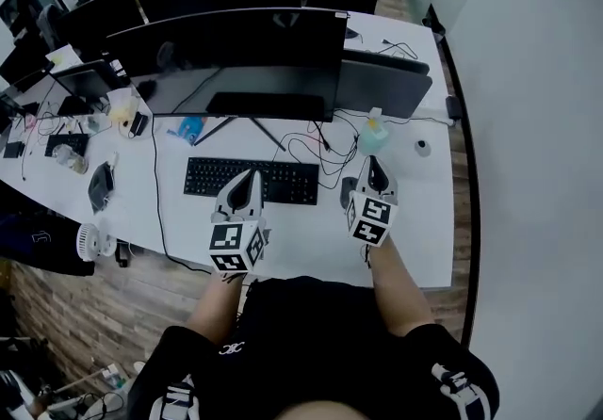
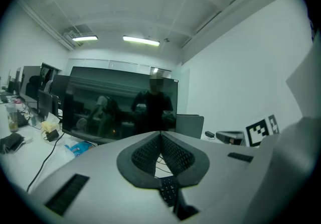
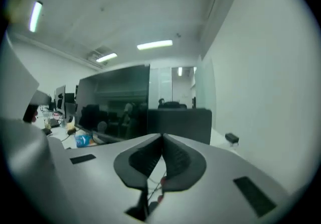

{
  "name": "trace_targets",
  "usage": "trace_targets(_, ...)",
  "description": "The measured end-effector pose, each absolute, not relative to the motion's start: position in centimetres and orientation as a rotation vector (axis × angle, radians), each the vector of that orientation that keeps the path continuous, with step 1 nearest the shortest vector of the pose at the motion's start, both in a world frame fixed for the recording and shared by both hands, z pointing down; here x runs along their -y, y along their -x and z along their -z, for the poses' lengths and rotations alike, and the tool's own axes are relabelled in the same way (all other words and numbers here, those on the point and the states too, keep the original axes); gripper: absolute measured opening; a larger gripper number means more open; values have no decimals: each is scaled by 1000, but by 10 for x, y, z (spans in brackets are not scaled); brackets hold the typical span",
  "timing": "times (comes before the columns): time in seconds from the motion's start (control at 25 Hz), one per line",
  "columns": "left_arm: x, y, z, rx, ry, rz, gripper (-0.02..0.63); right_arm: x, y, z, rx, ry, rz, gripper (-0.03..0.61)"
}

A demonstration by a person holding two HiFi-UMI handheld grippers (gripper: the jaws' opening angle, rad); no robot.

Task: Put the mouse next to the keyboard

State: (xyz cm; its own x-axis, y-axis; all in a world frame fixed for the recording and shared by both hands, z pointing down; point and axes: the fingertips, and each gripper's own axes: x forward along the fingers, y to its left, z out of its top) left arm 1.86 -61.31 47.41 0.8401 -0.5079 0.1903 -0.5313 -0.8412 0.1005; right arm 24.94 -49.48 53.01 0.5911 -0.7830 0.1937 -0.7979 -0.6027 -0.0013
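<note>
On the white desk [image 1: 415,239] the black keyboard [image 1: 283,185] lies in front of the monitor [image 1: 236,56], and the dark mouse [image 1: 349,190] sits at its 3 o'clock, near the keyboard's end with a narrow strip of desk between them. The left gripper [image 1: 249,175] hangs over the keyboard's middle, pointing toward 12 o'clock. In the left gripper view its ribbed fingers [image 2: 145,155] meet at the tips with nothing between them, and a few keyboard keys show through the gap lower down. The right gripper [image 1: 373,162] stands just at 3 o'clock of the mouse, also pointing toward 12. From above I cannot tell whether its body touches the mouse. In the right gripper view its fingers [image 3: 178,160] are pressed together at the tips and grip nothing, with only thin cables seen through the gap beneath. A teal bottle [image 1: 373,137] stands at 12 o'clock of the right gripper, and loose cables [image 1: 325,153] trail between the bottle and the keyboard.
</note>
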Motion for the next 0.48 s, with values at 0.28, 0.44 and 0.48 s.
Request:
trace_targets(0.28, 608, -31, -459, 800, -2894, -206, 12, 472, -228, -425, 1520, -2771, 94, 14)
trace_targets(0.44, 602, -39, -458, 775, -2906, -214, 12, 467, -225, -426, 1541, -2778, 79, 12)
trace_targets(0.48, 602, -40, -458, 771, -2908, -217, 12, 467, -225, -427, 1545, -2780, 69, 12)
